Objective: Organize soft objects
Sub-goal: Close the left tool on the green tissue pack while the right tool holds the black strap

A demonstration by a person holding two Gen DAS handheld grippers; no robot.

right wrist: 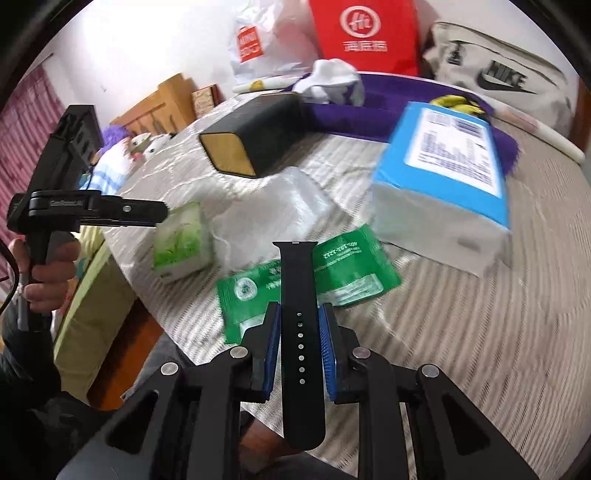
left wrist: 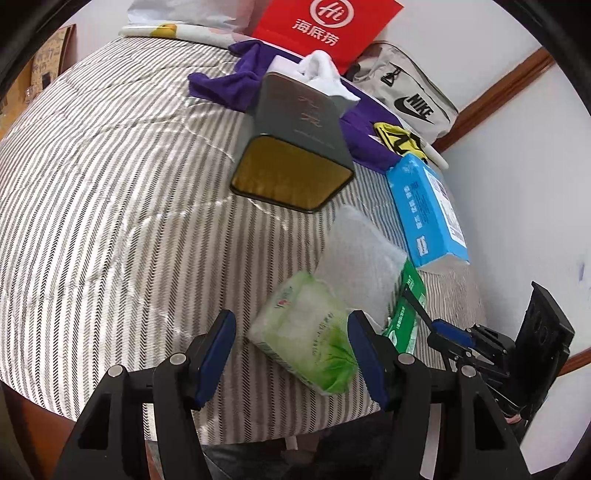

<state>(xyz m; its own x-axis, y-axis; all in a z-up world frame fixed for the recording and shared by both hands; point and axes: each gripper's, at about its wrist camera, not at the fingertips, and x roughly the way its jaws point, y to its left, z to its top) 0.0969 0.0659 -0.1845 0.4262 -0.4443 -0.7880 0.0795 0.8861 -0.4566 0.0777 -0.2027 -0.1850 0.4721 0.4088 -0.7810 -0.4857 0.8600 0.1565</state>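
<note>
1. Right gripper (right wrist: 300,325) – black frame, blue ribbed pads; jaws pressed together on a black perforated rubber watch strap (right wrist: 300,291), which stands up between the pads and runs on below them. In the left wrist view this gripper shows at the lower right edge of the bed.
2. Left gripper (left wrist: 291,354) – same make; jaws stand apart, nothing pressed between them. It hangs over a small green-and-white soft pack of tissues (left wrist: 308,332), which lies on the bedding beneath the gap (whether a pad touches the pack cannot be told). A hand (right wrist: 44,273) grips its handle, seen in the right wrist view.
3. Grey-and-white striped quilted bed cover (left wrist: 110,221) – bears all items listed below.
4. Flat green foil sachet with white print (right wrist: 347,269) – lies on the cover just beyond the right gripper's fingertips, partly behind the strap.
5. Clear crumpled plastic bag (left wrist: 354,254) – between the tissue pack and the tin, touching the green sachet's edge.
6. Dark rectangular tin with gold end face (left wrist: 295,147) – lying on its side near the middle of the bed.
7. Blue-and-white soft pack of paper tissues with printed label (left wrist: 424,210) – right of the tin, near the wall.
8. Purple cloth (left wrist: 221,81) – spread behind the tin, with a white crumpled cloth (left wrist: 325,74) on it.
9. Red paper bag with white logo (left wrist: 325,26) – upright at the far side.
10. Beige fabric bag with black logo (left wrist: 413,99) – beside the red bag, against the wall.
</note>
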